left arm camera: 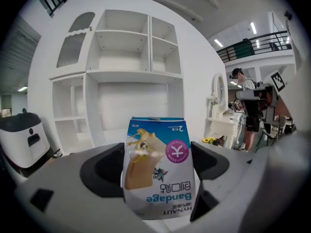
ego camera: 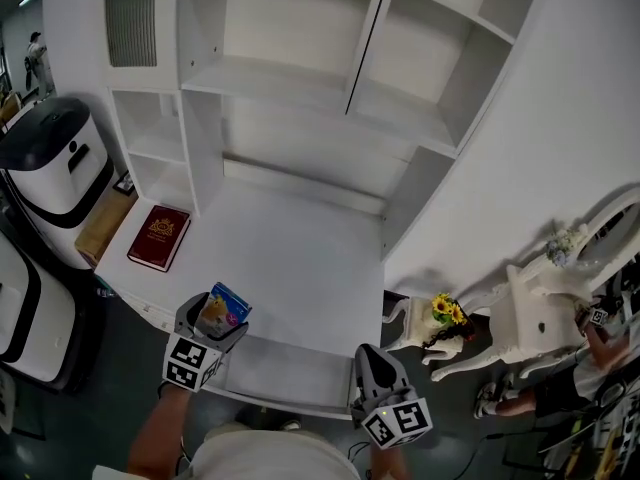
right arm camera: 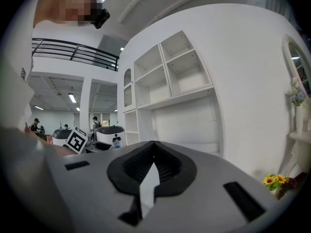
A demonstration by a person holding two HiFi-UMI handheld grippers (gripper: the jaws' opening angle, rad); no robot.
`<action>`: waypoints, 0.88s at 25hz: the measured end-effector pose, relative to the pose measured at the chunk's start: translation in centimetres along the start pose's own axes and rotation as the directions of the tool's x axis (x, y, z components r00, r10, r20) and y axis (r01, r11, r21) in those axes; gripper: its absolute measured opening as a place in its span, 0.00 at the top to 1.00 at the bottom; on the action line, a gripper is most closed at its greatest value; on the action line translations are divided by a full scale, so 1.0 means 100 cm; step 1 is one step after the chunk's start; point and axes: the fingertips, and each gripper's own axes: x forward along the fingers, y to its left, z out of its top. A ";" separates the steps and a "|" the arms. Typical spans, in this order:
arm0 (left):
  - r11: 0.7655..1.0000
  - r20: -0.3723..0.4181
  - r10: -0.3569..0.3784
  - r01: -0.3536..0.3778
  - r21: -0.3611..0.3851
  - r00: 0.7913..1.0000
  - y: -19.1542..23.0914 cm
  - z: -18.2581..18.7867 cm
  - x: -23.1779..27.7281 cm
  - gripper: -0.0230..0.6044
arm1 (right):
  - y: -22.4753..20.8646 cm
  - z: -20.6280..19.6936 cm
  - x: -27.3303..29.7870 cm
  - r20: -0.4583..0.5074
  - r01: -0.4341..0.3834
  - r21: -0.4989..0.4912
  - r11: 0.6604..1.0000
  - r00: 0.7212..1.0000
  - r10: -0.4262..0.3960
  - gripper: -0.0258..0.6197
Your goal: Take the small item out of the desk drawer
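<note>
The left claw [left arm camera: 156, 165] grips a bandage packet [left arm camera: 158, 181] over the white table [ego camera: 300, 258]; the right claw [right arm camera: 152, 147] is closed and empty.

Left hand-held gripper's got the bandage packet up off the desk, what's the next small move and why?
Probably carry it forward and lower it onto the desk top, right of the red book. The left hand-held gripper clamps the bandage packet above the desk's front edge, and that white surface looks bare.

Cannot read the red book's [ego camera: 158, 236] gold print: too small. Cannot see the bandage packet's [left arm camera: 158, 174] lower edge, sunk behind the left gripper [left arm camera: 156, 152].
</note>
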 end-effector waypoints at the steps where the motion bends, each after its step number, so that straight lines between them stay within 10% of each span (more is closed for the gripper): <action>1: 1.000 0.015 0.010 -0.010 -0.003 1.000 0.003 0.005 -0.004 0.27 | -0.001 0.002 -0.001 0.004 0.004 -0.002 1.000 1.000 -0.004 0.95; 22: 0.989 0.339 0.145 -0.144 -0.028 0.929 0.054 0.122 -0.103 0.27 | -0.014 0.024 0.001 0.054 0.109 0.004 0.994 0.993 -0.109 0.95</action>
